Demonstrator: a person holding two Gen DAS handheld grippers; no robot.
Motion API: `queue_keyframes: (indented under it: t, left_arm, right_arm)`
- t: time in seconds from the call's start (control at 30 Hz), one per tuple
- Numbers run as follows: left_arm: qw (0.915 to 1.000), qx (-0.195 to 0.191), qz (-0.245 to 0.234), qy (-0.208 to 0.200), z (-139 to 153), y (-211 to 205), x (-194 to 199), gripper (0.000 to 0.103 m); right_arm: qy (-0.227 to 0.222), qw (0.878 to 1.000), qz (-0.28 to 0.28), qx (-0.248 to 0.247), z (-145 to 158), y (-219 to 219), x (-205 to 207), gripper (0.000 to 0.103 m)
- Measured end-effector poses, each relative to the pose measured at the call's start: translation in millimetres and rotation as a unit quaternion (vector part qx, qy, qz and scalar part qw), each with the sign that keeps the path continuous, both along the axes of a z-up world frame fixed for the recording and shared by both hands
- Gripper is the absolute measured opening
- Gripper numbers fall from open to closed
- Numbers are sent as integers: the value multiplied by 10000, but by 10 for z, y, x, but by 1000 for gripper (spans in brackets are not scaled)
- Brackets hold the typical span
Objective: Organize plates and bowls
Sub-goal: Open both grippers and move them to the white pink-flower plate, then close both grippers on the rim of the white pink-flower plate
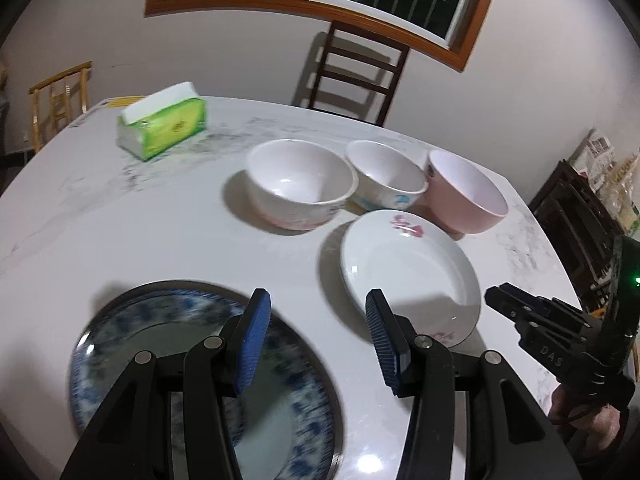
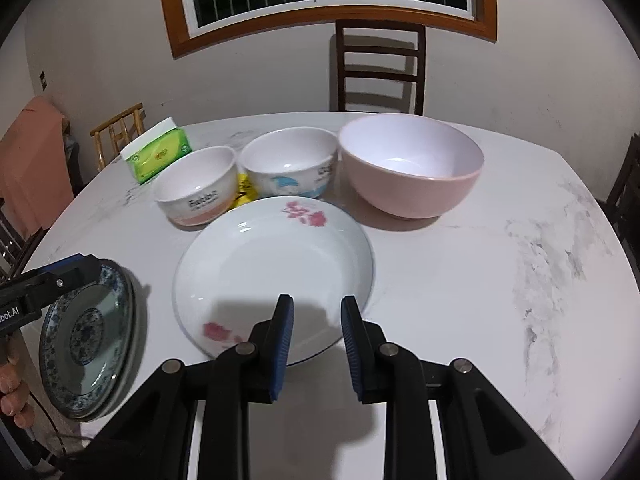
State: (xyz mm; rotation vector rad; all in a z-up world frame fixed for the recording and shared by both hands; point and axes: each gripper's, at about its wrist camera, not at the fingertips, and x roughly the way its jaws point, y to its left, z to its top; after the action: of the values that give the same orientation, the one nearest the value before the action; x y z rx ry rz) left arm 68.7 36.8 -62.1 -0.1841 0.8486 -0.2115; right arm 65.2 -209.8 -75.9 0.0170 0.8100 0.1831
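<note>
Lying flat – white plate (image 2: 276, 264), pink flowers on its rim.

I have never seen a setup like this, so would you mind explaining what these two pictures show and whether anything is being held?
There is no robot here: a person holds a handheld two-finger gripper in each hand, and each gripper carries a fisheye camera looking along its fingers. One picture comes from the left gripper, the other from the right gripper. Both hover with open jaws, holding nothing. On the marble table stand three bowls in a row: a white bowl, a cartoon bowl and a pink bowl. In front lie a flowered plate and a blue plate. A tissue pack sits behind.
</note>
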Motion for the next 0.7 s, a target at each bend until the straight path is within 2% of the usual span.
queue_keyframes:
  t: [0.23, 0.7]
  left_arm:
    - [9995, -158, -151, 219, -129, -237, 253, 45]
    - [9959, -177, -221, 855, -453, -474, 587, 44]
  right_arm:
    - [133, 9999, -32, 96, -136, -189, 253, 25]
    - [473, 9975, 163, 505, -412, -330, 636, 25]
